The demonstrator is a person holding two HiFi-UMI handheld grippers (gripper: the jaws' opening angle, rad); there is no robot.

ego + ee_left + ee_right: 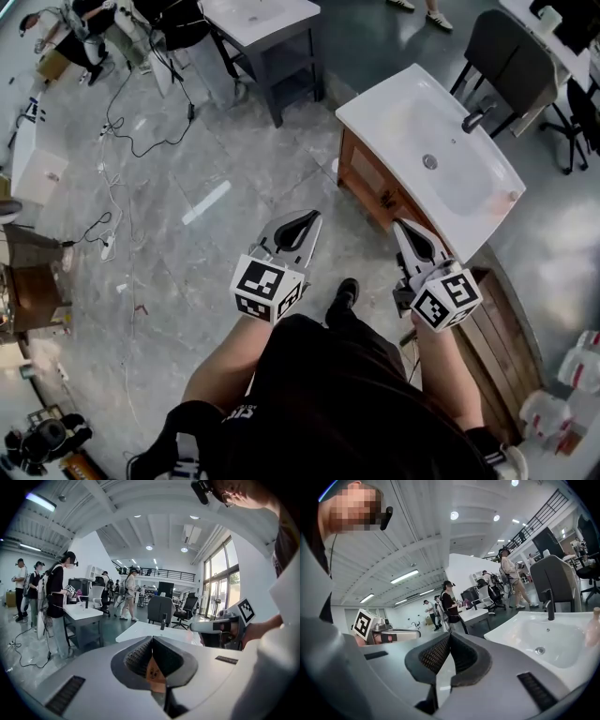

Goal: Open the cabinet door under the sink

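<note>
The cabinet door sits just ahead of the closed right tool.

Sink: smooth, glossy white, ceramic in look, with a bright metal drain and a dark, matt metal faucet. Cabinet below it: brown wood with a low sheen. Floor: polished grey stone in look, veined and faintly reflective. Left gripper and right gripper: smooth, matt light-grey plastic shells. Pads: black, rubbery, finely ribbed. Marker cube: matt black-and-white print. Shorts: black cloth.
</note>
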